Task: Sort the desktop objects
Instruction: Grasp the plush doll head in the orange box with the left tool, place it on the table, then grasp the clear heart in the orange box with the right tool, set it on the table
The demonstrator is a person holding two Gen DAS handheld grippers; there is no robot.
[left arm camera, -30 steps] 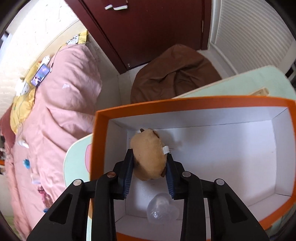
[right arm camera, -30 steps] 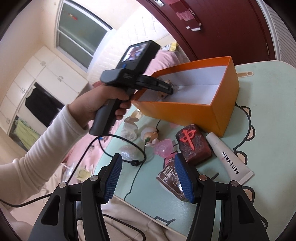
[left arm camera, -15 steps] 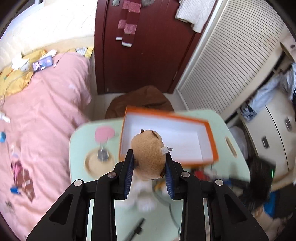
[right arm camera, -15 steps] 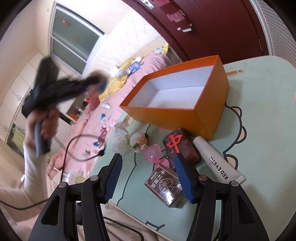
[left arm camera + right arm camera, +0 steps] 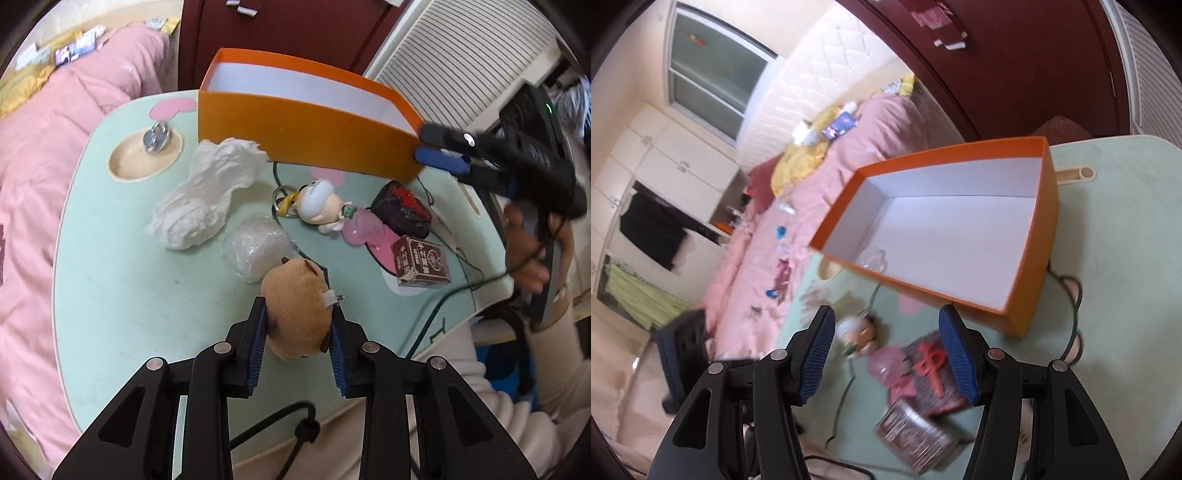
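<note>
Fingers (image 5: pixel 258 343) of your left gripper (image 5: pixel 298 341) pinch the plush hamster (image 5: pixel 297 308); your right gripper (image 5: pixel 886 354) stands spread, empty, the orange box (image 5: pixel 1039 258) beyond both.

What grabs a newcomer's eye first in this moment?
The tan plush toy clamped between the left gripper fingers, low in the left wrist view. Behind it, the big orange box stands at the table's far edge. The right gripper hangs open above the red-marked block.
</note>
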